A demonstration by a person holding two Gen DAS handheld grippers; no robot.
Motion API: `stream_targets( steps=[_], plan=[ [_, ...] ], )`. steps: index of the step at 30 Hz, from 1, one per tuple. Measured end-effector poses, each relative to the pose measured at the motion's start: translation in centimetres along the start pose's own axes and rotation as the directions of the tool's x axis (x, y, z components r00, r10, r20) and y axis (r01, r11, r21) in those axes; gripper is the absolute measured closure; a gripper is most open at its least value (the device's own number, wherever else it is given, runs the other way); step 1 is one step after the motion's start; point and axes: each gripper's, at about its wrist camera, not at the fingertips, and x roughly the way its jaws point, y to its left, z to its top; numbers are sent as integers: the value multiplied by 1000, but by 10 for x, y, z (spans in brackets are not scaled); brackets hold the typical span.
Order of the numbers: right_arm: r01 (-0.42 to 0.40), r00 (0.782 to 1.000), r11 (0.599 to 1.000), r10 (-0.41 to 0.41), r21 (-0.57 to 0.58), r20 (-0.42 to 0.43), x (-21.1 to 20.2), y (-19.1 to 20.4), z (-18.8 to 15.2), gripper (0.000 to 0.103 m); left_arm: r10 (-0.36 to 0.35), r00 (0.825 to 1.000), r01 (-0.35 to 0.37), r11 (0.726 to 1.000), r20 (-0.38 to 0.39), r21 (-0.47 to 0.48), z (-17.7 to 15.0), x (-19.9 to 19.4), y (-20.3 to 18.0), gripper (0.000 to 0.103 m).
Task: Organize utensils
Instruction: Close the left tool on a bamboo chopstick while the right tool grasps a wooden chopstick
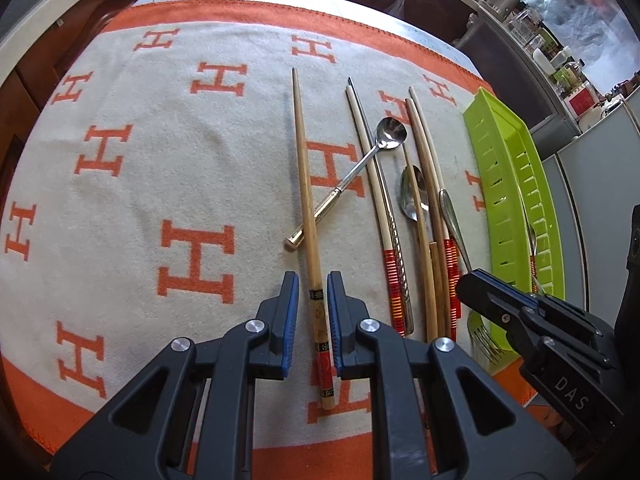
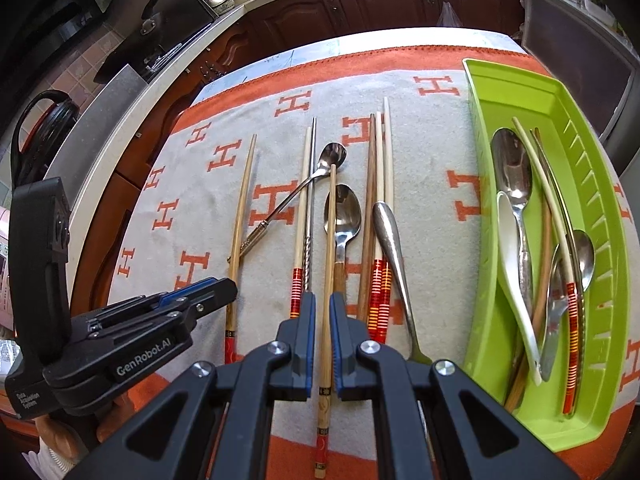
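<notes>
So both claws are parked over chopsticks right now. The left claw (image 1: pixel 313 312) has its pads on either side of the leftmost bamboo chopstick (image 1: pixel 307 200) with visible gaps, so it's released, not pinching yet. The right claw (image 2: pixel 321 344) is doing the same thing around another bamboo chopstick (image 2: pixel 329 264) near the middle of the pile, also not clenched.

Both come in low from the near edge, pointing along the sticks toward the far side, roughly parallel to each other.

Progress looks partway to me. The green tray (image 2: pixel 600 240) on the right already holds a few spoons, chopsticks and a white spoon. Still out on the orange-and-grey cloth (image 1: pixel 120 220) covering the surface: several chopsticks, a long-handled spoon (image 1: pixel 360 164) lying under the left stick, another spoon (image 2: pixel 343 216) and a fork (image 2: pixel 394 264).
</notes>
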Motion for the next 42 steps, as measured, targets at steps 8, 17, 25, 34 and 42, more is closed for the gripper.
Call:
stream_targets(
  steps=[8,17,25,34,42],
  plan=[
    [-8,1000,1000,8,12,-1,6,-5,-1,96,58,998,-59,997,18,50,2,14,-13,91],
    [-29,1000,1000,29,-2,-3,6,-6,-6,84,126,990,-133,985,70,109,1,20,-27,93],
    [-37,999,998,37,-49,-14,9,5,-13,84,92,993,-97,992,70,76,-4,12,-16,98],
    [-21,998,998,18,-53,-55,19,10,-17,84,68,994,-73,996,81,57,-10,1,-7,98],
    [41,997,994,-48,-100,-63,29,20,-20,86,56,995,-60,997,81,49,-11,-3,-2,98]
  ],
)
